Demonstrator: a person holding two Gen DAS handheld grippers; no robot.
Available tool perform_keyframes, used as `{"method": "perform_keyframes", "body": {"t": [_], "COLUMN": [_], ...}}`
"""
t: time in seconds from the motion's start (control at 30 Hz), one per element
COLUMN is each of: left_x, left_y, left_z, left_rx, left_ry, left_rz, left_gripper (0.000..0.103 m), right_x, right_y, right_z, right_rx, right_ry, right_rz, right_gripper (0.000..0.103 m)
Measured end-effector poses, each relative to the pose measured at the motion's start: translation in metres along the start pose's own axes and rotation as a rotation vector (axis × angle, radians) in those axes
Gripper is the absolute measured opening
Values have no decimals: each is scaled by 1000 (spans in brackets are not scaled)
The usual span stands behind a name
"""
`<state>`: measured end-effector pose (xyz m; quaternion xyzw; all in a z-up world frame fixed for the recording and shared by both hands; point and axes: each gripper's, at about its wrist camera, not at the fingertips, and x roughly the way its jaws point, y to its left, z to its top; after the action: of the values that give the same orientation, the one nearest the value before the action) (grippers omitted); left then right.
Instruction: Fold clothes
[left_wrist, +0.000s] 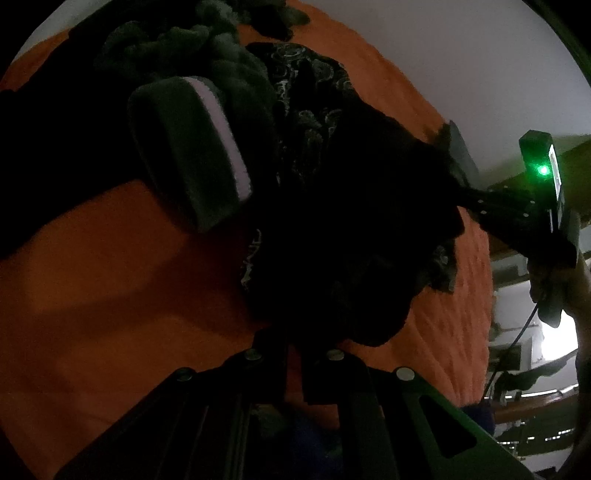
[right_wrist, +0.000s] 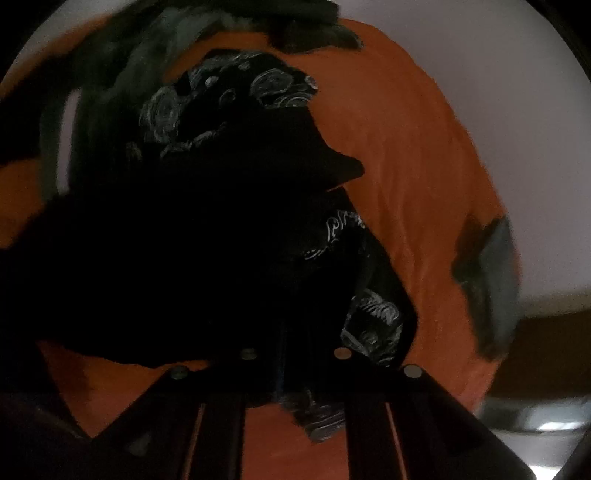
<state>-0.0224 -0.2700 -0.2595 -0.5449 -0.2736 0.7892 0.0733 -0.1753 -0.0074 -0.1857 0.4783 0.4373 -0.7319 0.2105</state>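
A black garment with a pale swirl print (left_wrist: 354, 229) lies bunched on an orange bedspread (left_wrist: 110, 295). My left gripper (left_wrist: 294, 350) is at the garment's near edge, its fingers pressed together on the black cloth. My right gripper (left_wrist: 463, 195), with a green light on its body, reaches in from the right and grips the garment's far corner. In the right wrist view the same garment (right_wrist: 221, 240) fills the middle, and my right gripper (right_wrist: 295, 363) is shut on it, with printed cloth hanging below the fingers. The dim light hides the folds.
A folded dark green garment with a white stripe (left_wrist: 192, 155) lies left of the black one, with a heap of dark clothes (left_wrist: 177, 40) behind it. A grey cloth (right_wrist: 491, 280) sits at the bed's right edge. A hand (left_wrist: 554, 291) holds the right gripper.
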Motion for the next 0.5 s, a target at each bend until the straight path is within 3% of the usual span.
{"method": "perform_keyframes", "body": {"t": [0.03,0.13,0.17,0.2,0.23,0.27,0.37,0.4,0.5], "left_x": [2,12,19,26,32,37,48,49,40], "left_y": [0,0,0,-1,-3,-5,-13,-16,-28], "left_z": [0,-2,-3,-4,-4,-5,-3,-1,11], "left_rx": [-8,-40,-45,-47,-37,-25,-9,-10,-29], "left_ry": [-2,36,79,122,158,182,187,169,42], "left_rz": [4,8,12,17,31,54,72,58,19], "left_gripper": [5,6,6,6,6,6,6,6,6], "right_x": [7,21,26,24,23,21,15,-2,-59], "right_y": [6,19,23,21,18,15,6,-6,-37], "right_z": [5,13,16,17,19,21,26,20,-11], "right_rx": [-16,-75,-93,-70,-48,-25,51,128,310], "right_ry": [-5,-27,-37,-53,-69,-85,-139,-201,-367], "right_rz": [-10,-46,-59,-66,-73,-80,-98,-77,-47], "right_gripper": [16,53,54,51,22,5,5,5,5]}}
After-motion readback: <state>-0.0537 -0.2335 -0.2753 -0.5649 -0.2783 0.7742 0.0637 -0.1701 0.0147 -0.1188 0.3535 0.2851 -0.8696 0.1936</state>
